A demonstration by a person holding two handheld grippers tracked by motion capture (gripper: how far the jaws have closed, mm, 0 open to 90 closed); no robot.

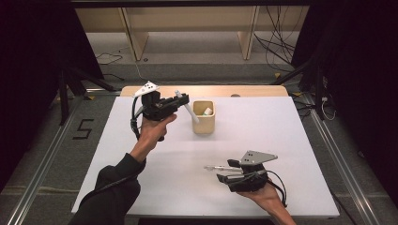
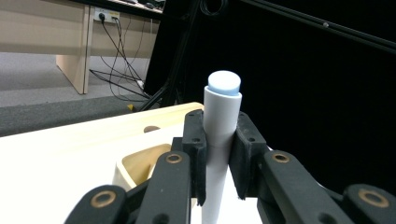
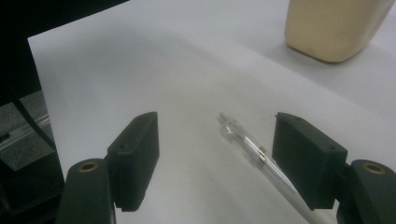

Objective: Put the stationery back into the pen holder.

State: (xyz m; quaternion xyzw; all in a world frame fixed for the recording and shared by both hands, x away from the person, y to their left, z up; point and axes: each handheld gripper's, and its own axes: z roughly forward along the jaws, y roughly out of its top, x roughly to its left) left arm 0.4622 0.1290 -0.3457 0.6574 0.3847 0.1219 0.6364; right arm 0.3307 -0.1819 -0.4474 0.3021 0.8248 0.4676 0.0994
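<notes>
Right gripper view shows you the clear pen (image 3: 254, 150) lying between your right gripper (image 3: 224, 154)'s wide-apart jaws, unpinched, while your left gripper (image 2: 219, 154) clamps the white marker (image 2: 219, 135).

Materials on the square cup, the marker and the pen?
Cup: looks like pale wood or matte plastic, with an even cream wall and no shine. Marker: matte white plastic barrel with a pale blue cap. Pen: clear glossy plastic; its inside shows through.
</notes>
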